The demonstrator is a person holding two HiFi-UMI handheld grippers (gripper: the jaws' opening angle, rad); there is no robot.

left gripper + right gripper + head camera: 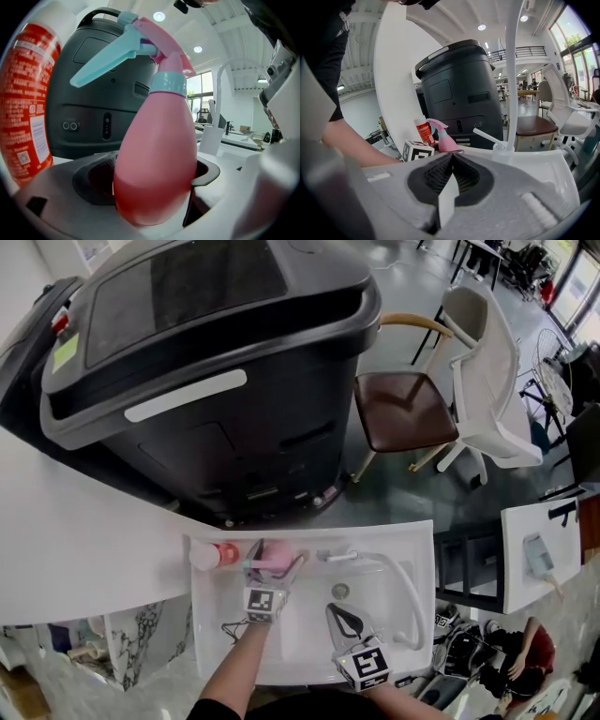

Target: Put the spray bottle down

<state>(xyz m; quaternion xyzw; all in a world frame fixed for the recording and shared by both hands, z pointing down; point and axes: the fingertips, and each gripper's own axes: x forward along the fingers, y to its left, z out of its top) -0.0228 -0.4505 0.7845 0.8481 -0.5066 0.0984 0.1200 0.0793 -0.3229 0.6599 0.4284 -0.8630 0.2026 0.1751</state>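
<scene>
Two jaws of the left gripper [269, 568] clamp the pink spray bottle [157, 159] at the white sink's [309, 529] far-left rim. Its rounded belly could slip on release, tip into the basin, or knock the red-labelled bottle [211, 556] just left of it. The right gripper [451, 161] is closed and empty nearer in. Beyond stand a dark machine [216, 362] and a chair [403, 409].

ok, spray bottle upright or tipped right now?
Upright: the pink spray bottle has its teal trigger head on top, its body clamped in the jaws of the left hand-held gripper, beside the red bottle.
</scene>
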